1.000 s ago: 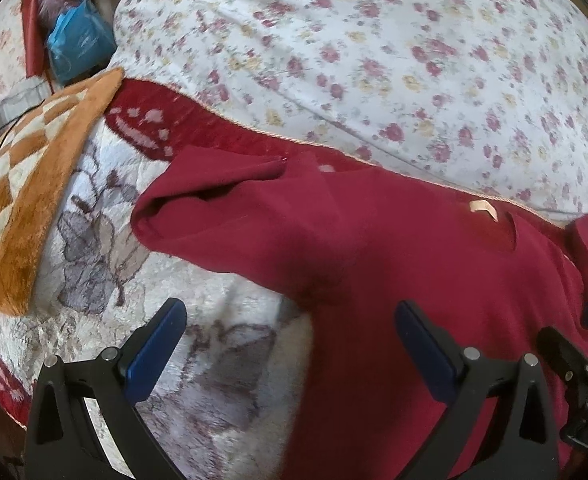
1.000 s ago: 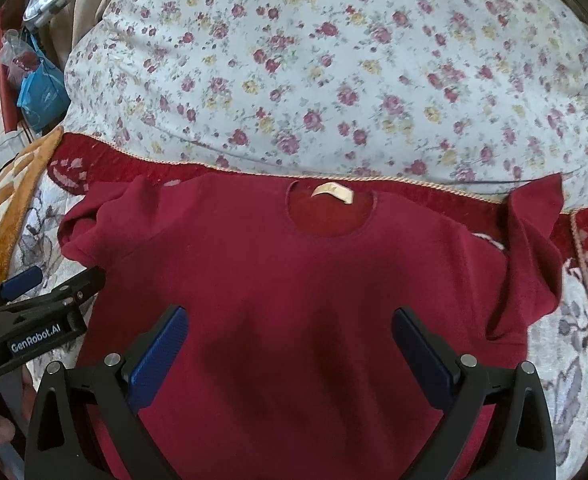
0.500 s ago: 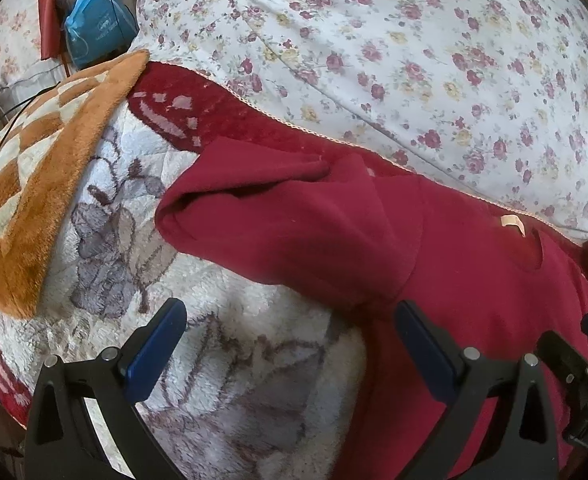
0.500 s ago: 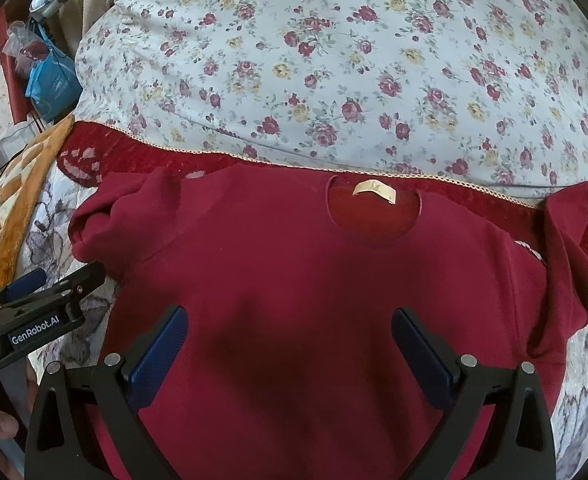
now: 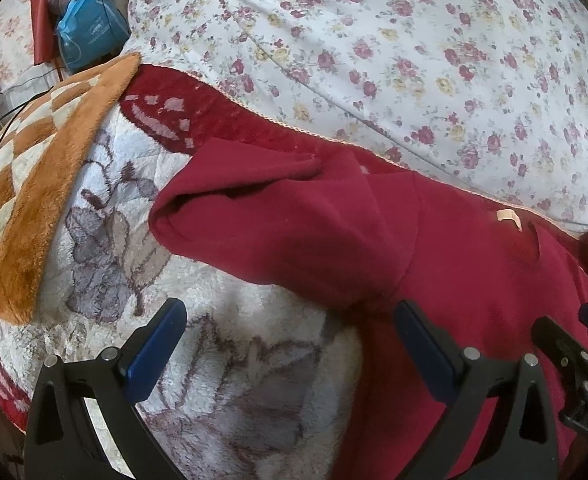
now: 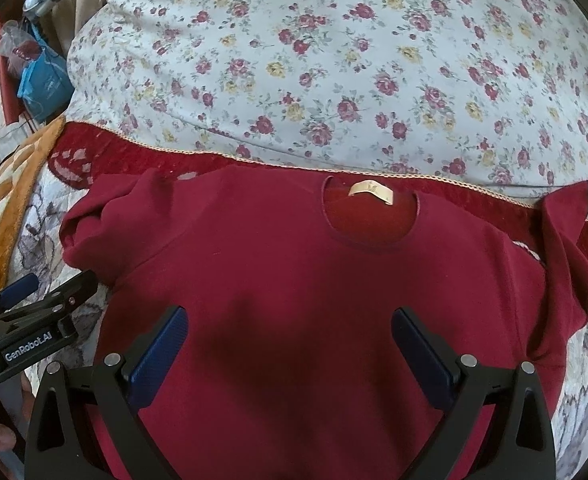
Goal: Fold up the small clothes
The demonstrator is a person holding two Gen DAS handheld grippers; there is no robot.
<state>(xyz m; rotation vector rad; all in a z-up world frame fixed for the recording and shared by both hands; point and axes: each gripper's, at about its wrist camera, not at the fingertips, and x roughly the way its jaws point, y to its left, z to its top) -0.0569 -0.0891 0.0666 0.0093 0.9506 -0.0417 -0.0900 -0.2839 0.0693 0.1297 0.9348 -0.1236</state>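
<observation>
A small dark red T-shirt (image 6: 294, 280) lies flat on the bed, its neck with a beige label (image 6: 370, 190) at the far side. Its left sleeve (image 5: 278, 224) is rumpled and its right sleeve (image 6: 562, 248) is folded up. My left gripper (image 5: 290, 344) is open and empty, over the blanket just below the left sleeve; it also shows in the right wrist view (image 6: 34, 304). My right gripper (image 6: 290, 340) is open and empty above the shirt's chest, and part of it shows in the left wrist view (image 5: 574, 352).
The shirt rests on a white fleece blanket (image 5: 222, 360) with grey flowers and a red border. A floral quilt (image 6: 334, 60) bulges behind it. An orange checked blanket (image 5: 34, 168) lies at the left, and a blue bag (image 5: 86, 32) at the far left.
Both grippers have drawn back and shifted left a little. The left view now holds more of the sleeve and blanket. Both stay open.
</observation>
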